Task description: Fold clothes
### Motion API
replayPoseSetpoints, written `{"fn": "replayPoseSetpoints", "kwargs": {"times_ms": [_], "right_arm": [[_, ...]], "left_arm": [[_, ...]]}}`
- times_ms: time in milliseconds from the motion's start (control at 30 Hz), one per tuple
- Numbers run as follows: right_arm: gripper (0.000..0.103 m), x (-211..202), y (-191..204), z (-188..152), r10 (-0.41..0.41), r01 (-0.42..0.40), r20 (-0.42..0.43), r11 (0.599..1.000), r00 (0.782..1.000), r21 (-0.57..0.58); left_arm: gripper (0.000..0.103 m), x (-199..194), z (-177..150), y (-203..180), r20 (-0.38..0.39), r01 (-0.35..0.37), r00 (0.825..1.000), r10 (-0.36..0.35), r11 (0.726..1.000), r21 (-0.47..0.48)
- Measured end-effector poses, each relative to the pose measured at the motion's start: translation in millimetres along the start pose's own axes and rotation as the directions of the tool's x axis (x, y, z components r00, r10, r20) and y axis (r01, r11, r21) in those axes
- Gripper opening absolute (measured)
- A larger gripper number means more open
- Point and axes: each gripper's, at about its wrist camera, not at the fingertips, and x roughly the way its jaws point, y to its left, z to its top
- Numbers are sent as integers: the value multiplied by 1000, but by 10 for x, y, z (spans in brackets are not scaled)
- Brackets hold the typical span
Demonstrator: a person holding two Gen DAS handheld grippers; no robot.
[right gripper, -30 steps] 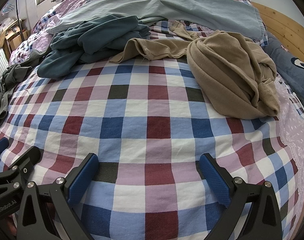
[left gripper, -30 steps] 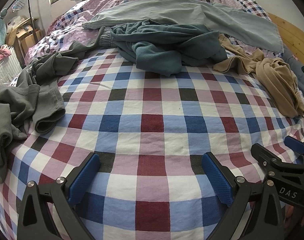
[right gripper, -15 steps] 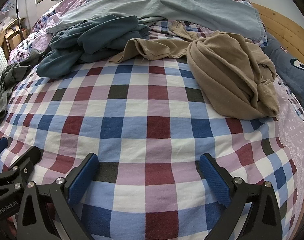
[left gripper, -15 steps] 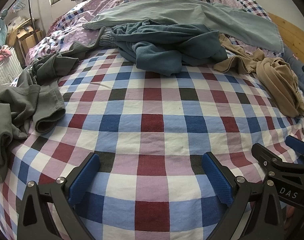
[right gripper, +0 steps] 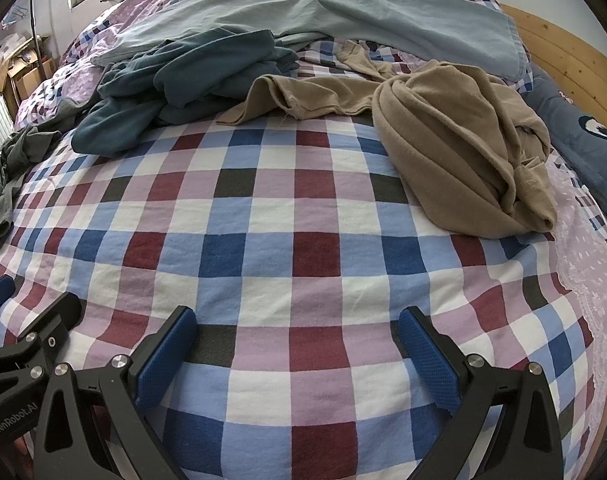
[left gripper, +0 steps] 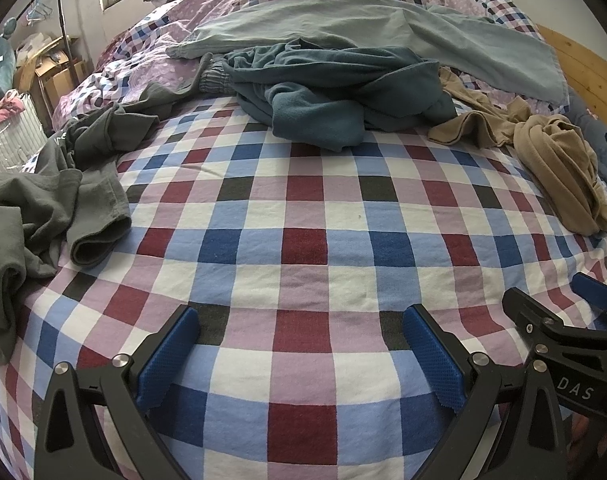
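both hand-held grippers hovered low over the near end of the bed (left gripper: pixel 303 240), jaws spread wide, nothing between them. left hand-held gripper (left gripper: pixel 301 354) faced bare checked sheet; grey garment (left gripper: pixel 63 200) lay bunched off to its left, teal fleece garment (left gripper: pixel 335 100) well ahead. right hand-held gripper (right gripper: pixel 297 352) also over bare sheet; tan garment (right gripper: pixel 463 152) heaped ahead and to its right, touching the teal one at the far side. pale blue-green garment (right gripper: pixel 323 12) spread flat behind both, across the far bedding. grey garment cut off by the left frame edge. wide open patch of sheet between grippers and clothes. wooden bed frame (right gripper: pixel 575 64) bounded the right side.
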Motion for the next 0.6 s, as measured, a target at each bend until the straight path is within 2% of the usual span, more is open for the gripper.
{"fn": "replayPoseSetpoints", "kwargs": {"times_ms": [600], "right_arm": [[103, 131, -247, 149, 91, -92, -19, 996, 996, -21]], "left_arm": [[103, 62, 87, 90, -8, 25, 1000, -25, 1000, 0]]}}
